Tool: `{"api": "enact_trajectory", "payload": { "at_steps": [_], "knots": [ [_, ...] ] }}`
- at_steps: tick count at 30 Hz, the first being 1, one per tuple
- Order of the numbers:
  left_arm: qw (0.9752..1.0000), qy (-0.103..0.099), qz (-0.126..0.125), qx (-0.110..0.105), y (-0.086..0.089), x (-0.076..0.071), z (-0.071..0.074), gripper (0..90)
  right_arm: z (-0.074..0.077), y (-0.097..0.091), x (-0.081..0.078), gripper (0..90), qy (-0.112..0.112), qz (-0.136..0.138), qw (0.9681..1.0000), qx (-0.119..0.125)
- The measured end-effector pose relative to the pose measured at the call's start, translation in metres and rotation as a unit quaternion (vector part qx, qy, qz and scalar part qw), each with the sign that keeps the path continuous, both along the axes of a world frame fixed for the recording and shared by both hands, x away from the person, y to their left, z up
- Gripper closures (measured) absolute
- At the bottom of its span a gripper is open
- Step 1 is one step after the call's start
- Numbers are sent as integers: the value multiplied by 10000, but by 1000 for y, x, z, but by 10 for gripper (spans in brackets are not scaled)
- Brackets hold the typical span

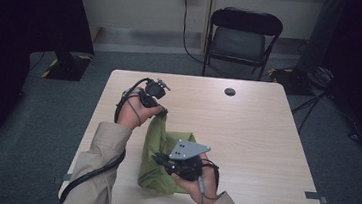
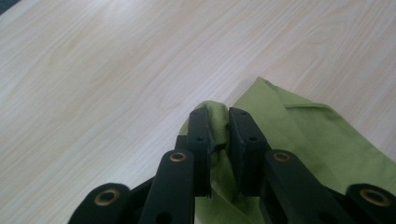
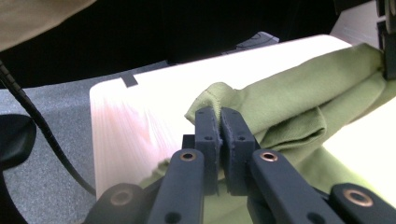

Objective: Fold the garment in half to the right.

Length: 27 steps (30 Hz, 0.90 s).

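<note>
An olive-green cloth (image 1: 159, 152) hangs bunched over the near left part of the wooden table (image 1: 246, 138). My left gripper (image 1: 160, 111) is shut on its upper corner, and the fabric (image 2: 299, 135) is pinched between the black jaws of the left gripper (image 2: 218, 116). My right gripper (image 1: 157, 157), topped by a grey three-cornered plate, is shut on a lower edge of the cloth. In the right gripper view a hemmed fold of the cloth (image 3: 280, 100) is clamped between the jaws of the right gripper (image 3: 220, 113), lifted above the table.
A small dark round thing (image 1: 229, 91) sits on the far side of the table. A black folding chair (image 1: 243, 37) stands beyond the far edge. Cables trail over grey carpet (image 1: 46, 119) around the table. Tape marks (image 1: 316, 196) sit at the near right corner.
</note>
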State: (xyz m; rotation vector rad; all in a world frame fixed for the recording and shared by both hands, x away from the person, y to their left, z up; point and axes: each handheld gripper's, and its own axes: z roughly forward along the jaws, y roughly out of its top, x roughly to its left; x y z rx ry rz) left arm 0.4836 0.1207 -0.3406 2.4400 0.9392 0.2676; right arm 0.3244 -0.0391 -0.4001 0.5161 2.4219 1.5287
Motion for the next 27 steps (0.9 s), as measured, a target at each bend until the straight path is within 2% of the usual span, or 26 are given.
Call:
{"api": "enact_trajectory", "payload": {
  "at_steps": [6, 12, 13, 14, 16, 18, 19, 22, 24, 26, 27],
  "knots": [
    [9996, 157, -148, 177, -30, 4, -12, 793, -16, -30, 1, 860, 164, -204, 9997, 22],
    [9989, 333, -237, 212, -60, 10, -33, 789, -34, -56, 0, 858, 360, -404, 9985, 105],
    [9989, 333, -237, 212, -60, 10, -33, 788, -34, -56, 0, 858, 360, -404, 9985, 105],
    [9988, 396, -229, 156, -69, 12, -40, 783, -40, -63, 0, 856, 396, -479, 9980, 138],
    [9986, 457, -236, 87, -78, 13, -47, 773, -46, -70, 0, 854, 443, -570, 9973, 129],
    [9988, 436, -222, -2, -86, 14, -52, 772, -50, -76, 0, 850, 455, -652, 9968, 87],
    [9985, 496, -231, -63, -90, 15, -54, 772, -52, -79, 1, 837, 445, -702, 9965, 78],
    [9979, 541, -349, -93, -102, 14, -57, 759, -56, -86, 2, 814, 489, -855, 9951, 54],
    [9978, 498, -414, -121, -108, 12, -57, 756, -57, -92, 3, 788, 503, -966, 9940, 107],
    [9975, 469, -487, -216, -112, 12, -56, 743, -57, -96, 3, 779, 437, -1041, 9936, 39],
    [9976, 430, -513, -180, -113, 12, -56, 729, -56, -98, 3, 771, 424, -1088, 9932, 14]
  ]
}}
